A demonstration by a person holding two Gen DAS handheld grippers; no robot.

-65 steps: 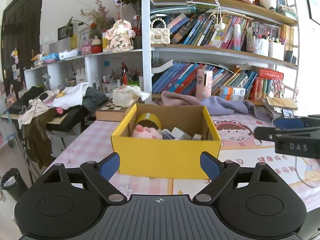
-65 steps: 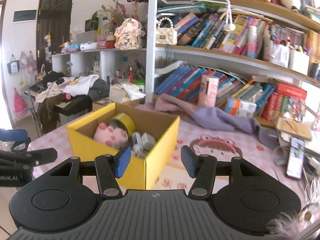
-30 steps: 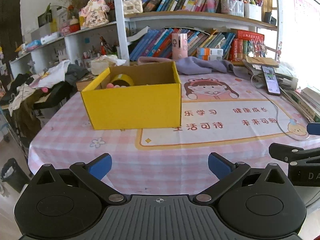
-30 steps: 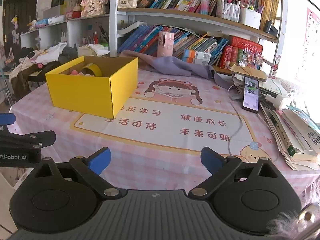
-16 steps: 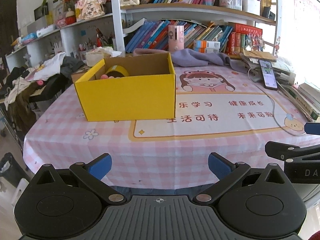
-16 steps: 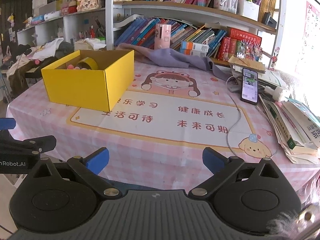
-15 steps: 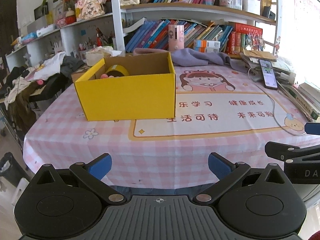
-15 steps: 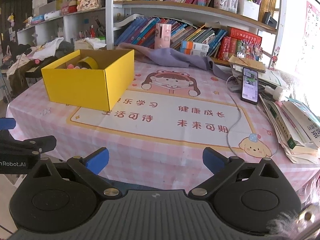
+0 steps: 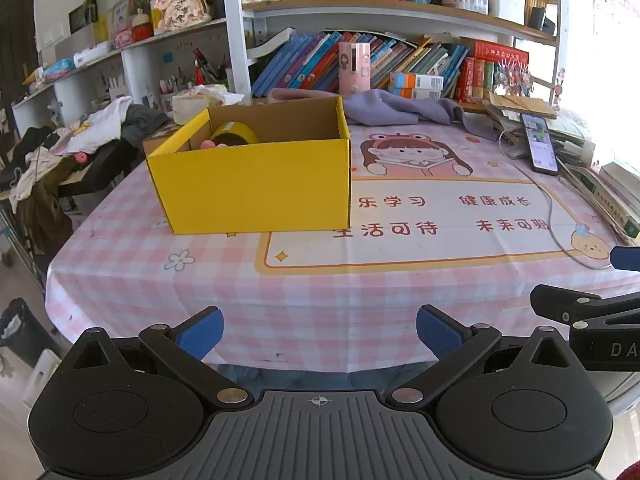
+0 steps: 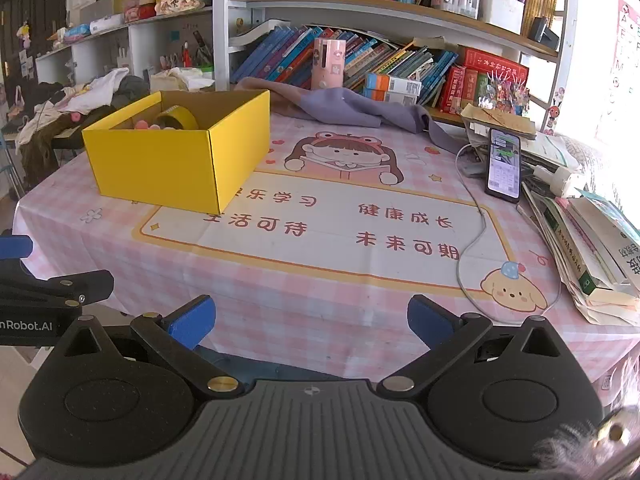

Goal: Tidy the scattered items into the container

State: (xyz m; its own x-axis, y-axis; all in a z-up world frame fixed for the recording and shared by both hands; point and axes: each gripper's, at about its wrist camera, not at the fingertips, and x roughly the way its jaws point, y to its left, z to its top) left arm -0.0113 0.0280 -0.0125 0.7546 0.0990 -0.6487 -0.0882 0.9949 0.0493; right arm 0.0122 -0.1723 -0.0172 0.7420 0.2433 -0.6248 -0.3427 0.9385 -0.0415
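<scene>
A yellow cardboard box [image 9: 256, 188] stands on the pink checked tablecloth [image 9: 312, 292]; it also shows in the right wrist view [image 10: 160, 160]. Inside it I see a yellow tape roll [image 9: 234, 133] and a pink soft item [image 9: 208, 144]; the tape roll [image 10: 178, 116] shows from the right too. My left gripper [image 9: 319, 332] is open and empty at the table's near edge. My right gripper [image 10: 310, 320] is open and empty, also at the near edge, to the right of the left one.
A phone [image 10: 503, 164] with a white cable [image 10: 470, 240] lies at the right, beside stacked books [image 10: 592, 252]. A purple cloth [image 10: 344, 108] and a pink canister [image 10: 328, 64] sit at the back by the bookshelf. A clothes-covered chair [image 9: 60, 148] stands left of the table.
Both grippers have drawn back from the box to the table's near edge and opened wider. Over the last half second almost nothing has moved.
</scene>
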